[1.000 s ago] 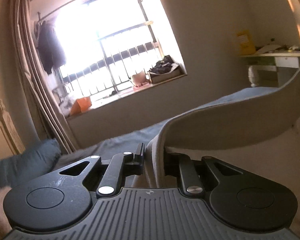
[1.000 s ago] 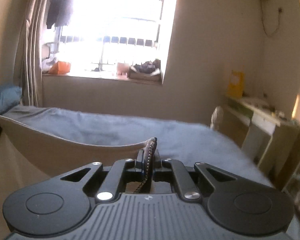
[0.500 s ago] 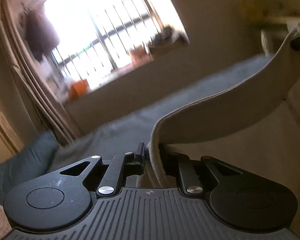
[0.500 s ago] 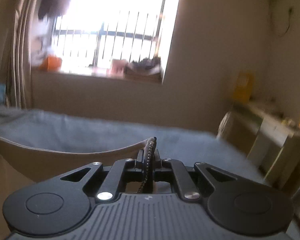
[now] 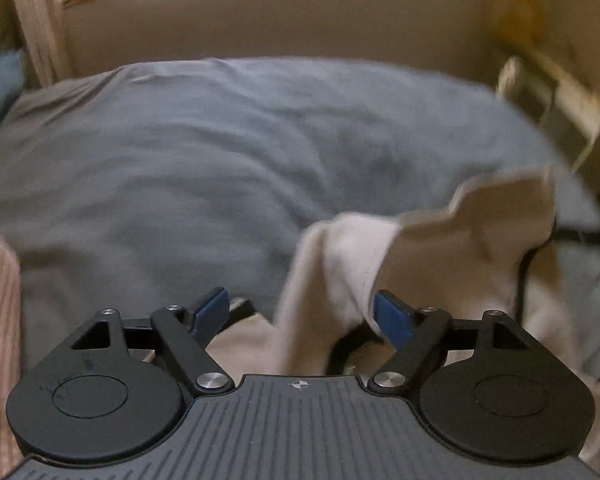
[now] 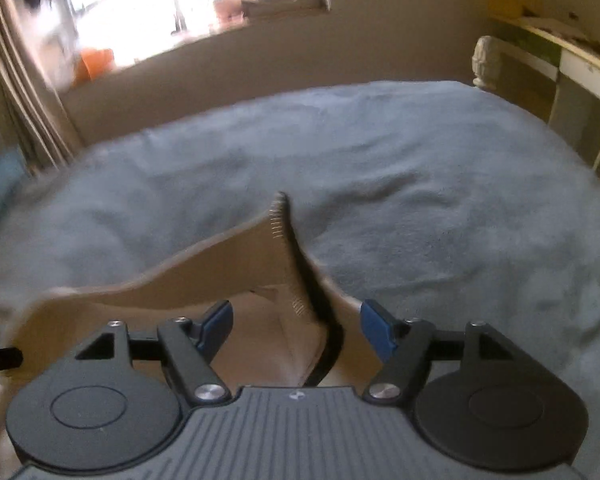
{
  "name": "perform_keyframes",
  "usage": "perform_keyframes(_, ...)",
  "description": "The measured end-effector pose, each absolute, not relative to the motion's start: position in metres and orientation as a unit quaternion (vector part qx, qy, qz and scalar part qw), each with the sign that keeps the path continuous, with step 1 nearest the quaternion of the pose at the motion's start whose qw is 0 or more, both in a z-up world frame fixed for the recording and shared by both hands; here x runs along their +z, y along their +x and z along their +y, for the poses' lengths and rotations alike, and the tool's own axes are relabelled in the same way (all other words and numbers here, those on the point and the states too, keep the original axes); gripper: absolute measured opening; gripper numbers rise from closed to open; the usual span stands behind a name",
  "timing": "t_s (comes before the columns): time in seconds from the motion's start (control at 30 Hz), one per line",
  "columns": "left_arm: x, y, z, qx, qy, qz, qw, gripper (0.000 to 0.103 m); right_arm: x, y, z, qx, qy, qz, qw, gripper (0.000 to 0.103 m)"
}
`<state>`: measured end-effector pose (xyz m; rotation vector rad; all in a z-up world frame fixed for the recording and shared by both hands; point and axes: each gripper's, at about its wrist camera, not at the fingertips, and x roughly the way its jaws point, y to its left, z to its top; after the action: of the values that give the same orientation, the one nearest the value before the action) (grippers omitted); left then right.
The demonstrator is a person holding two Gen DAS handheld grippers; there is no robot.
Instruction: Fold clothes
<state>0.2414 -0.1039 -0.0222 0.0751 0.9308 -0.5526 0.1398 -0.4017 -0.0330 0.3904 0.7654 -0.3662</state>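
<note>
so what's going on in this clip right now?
A person is folding a beige cloth garment on a bed with a blue-grey blanket. The left tongs and right tongs are both open, with the garment's edge loose between their jaws, apparently just let go and dropping toward the blanket.

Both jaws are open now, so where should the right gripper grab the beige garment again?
Take the beige garment at its stitched corner peak, which stands up off the blue bedspread straight ahead of the right gripper. Come forward and slightly down, jaws either side of the ridge.
</note>
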Motion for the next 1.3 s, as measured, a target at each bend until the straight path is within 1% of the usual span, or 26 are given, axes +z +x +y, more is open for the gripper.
perform_keyframes(0.03, -0.014, 0.243, -0.085, -0.257, 0.011, 0.440, 0.861, 0.089, -0.027, 0.126, -0.394, -0.159, 0.200, 0.357, 0.899, 0.078)
perform_keyframes(0.07, -0.007, 0.244, -0.065, -0.248, -0.014, 0.435, 0.865, 0.091, -0.021, 0.113, -0.386, -0.141, 0.212, 0.344, 0.904, 0.083)
perform_keyframes(0.13, -0.002, 0.246, -0.028, -0.227, -0.052, 0.431, 0.872, 0.097, -0.008, 0.086, -0.371, -0.104, 0.234, 0.319, 0.913, 0.085)
perform_keyframes(0.2, -0.010, 0.253, 0.002, -0.203, -0.065, 0.444, 0.870, 0.097, 0.003, 0.061, -0.353, -0.068, 0.251, 0.295, 0.919, 0.087)
perform_keyframes(0.3, -0.035, 0.253, 0.029, -0.168, -0.059, 0.472, 0.863, 0.097, 0.004, 0.042, -0.291, -0.038, 0.179, 0.303, 0.935, 0.089)
perform_keyframes(0.43, -0.079, 0.252, 0.035, -0.168, -0.045, 0.526, 0.832, 0.096, 0.015, 0.009, -0.254, 0.065, 0.150, 0.384, 0.909, 0.088)
perform_keyframes(0.53, -0.097, 0.256, 0.026, -0.166, -0.022, 0.527, 0.833, 0.097, 0.023, -0.016, -0.226, 0.142, 0.127, 0.440, 0.878, 0.088)
perform_keyframes(0.7, -0.117, 0.276, 0.018, -0.167, -0.056, 0.552, 0.815, 0.097, 0.037, -0.056, -0.179, 0.266, 0.085, 0.522, 0.806, 0.090)
perform_keyframes(0.73, -0.121, 0.280, 0.016, -0.165, -0.059, 0.557, 0.812, 0.097, 0.040, -0.063, -0.172, 0.282, 0.082, 0.531, 0.794, 0.093)
perform_keyframes(0.77, -0.123, 0.280, 0.012, -0.161, -0.058, 0.560, 0.811, 0.097, 0.043, -0.064, -0.176, 0.267, 0.104, 0.518, 0.806, 0.099)
perform_keyframes(0.8, -0.123, 0.280, 0.010, -0.159, -0.055, 0.557, 0.813, 0.097, 0.042, -0.060, -0.178, 0.246, 0.118, 0.505, 0.819, 0.101)
perform_keyframes(0.87, -0.121, 0.278, 0.007, -0.156, -0.050, 0.552, 0.818, 0.092, 0.033, -0.046, -0.173, 0.206, 0.129, 0.478, 0.844, 0.101)
perform_keyframes(0.93, -0.118, 0.275, 0.007, -0.160, -0.054, 0.550, 0.818, 0.078, 0.010, -0.024, -0.148, 0.165, 0.096, 0.433, 0.881, 0.100)
perform_keyframes(0.97, -0.116, 0.272, 0.007, -0.162, -0.055, 0.551, 0.817, 0.074, -0.003, -0.011, -0.134, 0.144, 0.074, 0.414, 0.896, 0.100)
perform_keyframes(1.0, -0.114, 0.271, 0.006, -0.164, -0.057, 0.552, 0.815, 0.066, -0.021, 0.005, -0.120, 0.122, 0.048, 0.411, 0.902, 0.100)
perform_keyframes(1.03, -0.113, 0.270, 0.006, -0.163, -0.058, 0.554, 0.815, 0.063, -0.038, 0.021, -0.105, 0.100, 0.023, 0.408, 0.907, 0.098)
perform_keyframes(1.07, -0.111, 0.269, 0.005, -0.160, -0.056, 0.554, 0.815, 0.060, -0.056, 0.038, -0.091, 0.078, -0.003, 0.404, 0.911, 0.096)
perform_keyframes(1.1, -0.110, 0.267, 0.004, -0.157, -0.054, 0.555, 0.815, 0.056, -0.073, 0.053, -0.078, 0.058, -0.024, 0.402, 0.914, 0.093)
perform_keyframes(1.13, -0.108, 0.265, 0.003, -0.153, -0.052, 0.556, 0.815, 0.052, -0.090, 0.067, -0.072, 0.045, -0.028, 0.408, 0.911, 0.087)
perform_keyframes(1.17, -0.106, 0.263, 0.002, -0.148, -0.050, 0.558, 0.815, 0.050, -0.107, 0.081, -0.067, 0.029, -0.030, 0.414, 0.909, 0.085)
perform_keyframes(1.2, -0.105, 0.260, 0.001, -0.142, -0.048, 0.560, 0.815, 0.045, -0.121, 0.093, -0.064, 0.001, -0.030, 0.416, 0.909, 0.083)
perform_keyframes(1.23, -0.102, 0.258, 0.001, -0.137, -0.047, 0.563, 0.814, 0.040, -0.130, 0.102, -0.063, -0.020, -0.033, 0.417, 0.908, 0.079)
perform_keyframes(1.3, -0.098, 0.252, 0.000, -0.128, -0.048, 0.572, 0.809, 0.035, -0.143, 0.113, -0.070, -0.035, -0.023, 0.415, 0.909, 0.072)
